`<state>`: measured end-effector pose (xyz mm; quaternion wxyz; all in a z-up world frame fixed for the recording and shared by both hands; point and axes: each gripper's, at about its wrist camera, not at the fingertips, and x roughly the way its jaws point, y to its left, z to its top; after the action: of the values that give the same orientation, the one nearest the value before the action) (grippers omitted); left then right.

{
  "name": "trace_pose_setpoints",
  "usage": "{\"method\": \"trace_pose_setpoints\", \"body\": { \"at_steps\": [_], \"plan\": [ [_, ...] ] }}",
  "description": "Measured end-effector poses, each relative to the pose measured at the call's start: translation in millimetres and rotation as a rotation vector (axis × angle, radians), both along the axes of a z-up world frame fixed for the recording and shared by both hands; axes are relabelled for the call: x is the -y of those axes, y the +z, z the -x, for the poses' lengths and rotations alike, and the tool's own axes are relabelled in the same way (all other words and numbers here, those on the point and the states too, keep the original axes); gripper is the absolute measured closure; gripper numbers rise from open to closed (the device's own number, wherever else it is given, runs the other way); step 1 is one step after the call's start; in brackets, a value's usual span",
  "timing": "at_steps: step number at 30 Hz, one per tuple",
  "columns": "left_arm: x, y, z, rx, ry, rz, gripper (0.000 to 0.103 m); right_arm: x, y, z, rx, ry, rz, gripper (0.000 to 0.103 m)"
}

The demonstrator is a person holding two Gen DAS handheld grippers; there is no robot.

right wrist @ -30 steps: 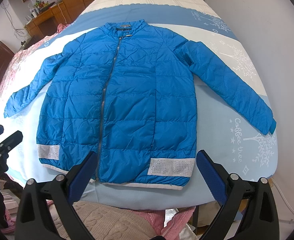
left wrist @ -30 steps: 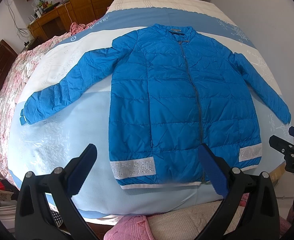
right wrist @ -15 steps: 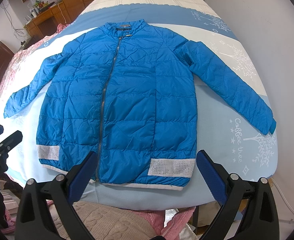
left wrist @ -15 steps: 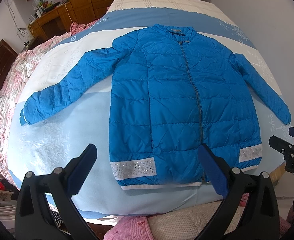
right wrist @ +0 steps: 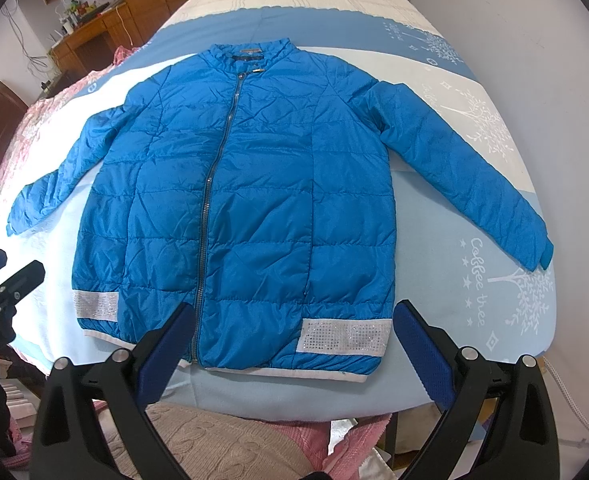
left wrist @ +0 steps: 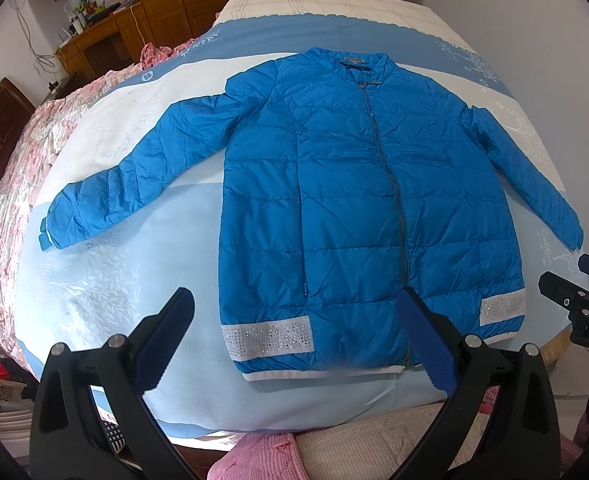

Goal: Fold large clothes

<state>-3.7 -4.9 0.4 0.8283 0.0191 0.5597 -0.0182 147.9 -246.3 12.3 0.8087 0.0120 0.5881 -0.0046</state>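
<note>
While you are holding both tools short of the near edge of the bed, your left gripper [left wrist: 294,332] is standing with its two blue-padded fingers spread wide apart and gripping nothing. Seen along it, the left finger is showing over bare pale-blue bedcover [left wrist: 106,304] and the right finger is showing over the jacket's bottom edge near the foot of the zip [left wrist: 390,176]. Your right gripper [right wrist: 292,340] is likewise gaping wide with nothing between its pads; its left finger is lining up with the zip's lower end and its right finger is sitting just past the jacket's right bottom corner. Each gripper is also peeking into the edge of the other's view.

Beyond the fingers, the blue quilted jacket [right wrist: 262,200] is lying flat and face up on the bed, zipped closed, collar pointing away from you and the white-trimmed bottom edge nearest you. Two sparkly silver bands [right wrist: 344,336] are running along the bottom, one on each front panel. Both sleeves are spreading outward and slanting down toward you, the cuffs resting on the bedcover. A pink flowered quilt [left wrist: 10,168] is bunching along the left side of the bed, and wooden furniture [left wrist: 102,36] is standing at the far left.
</note>
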Motion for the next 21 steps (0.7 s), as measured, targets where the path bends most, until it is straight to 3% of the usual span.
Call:
{"method": "trace_pose_setpoints", "body": {
  "at_steps": [21],
  "plan": [
    [-3, 1, -11, 0.009, -0.006, -0.007, 0.003, 7, -1, 0, 0.009, -0.007, -0.001, 0.004]
  ]
}}
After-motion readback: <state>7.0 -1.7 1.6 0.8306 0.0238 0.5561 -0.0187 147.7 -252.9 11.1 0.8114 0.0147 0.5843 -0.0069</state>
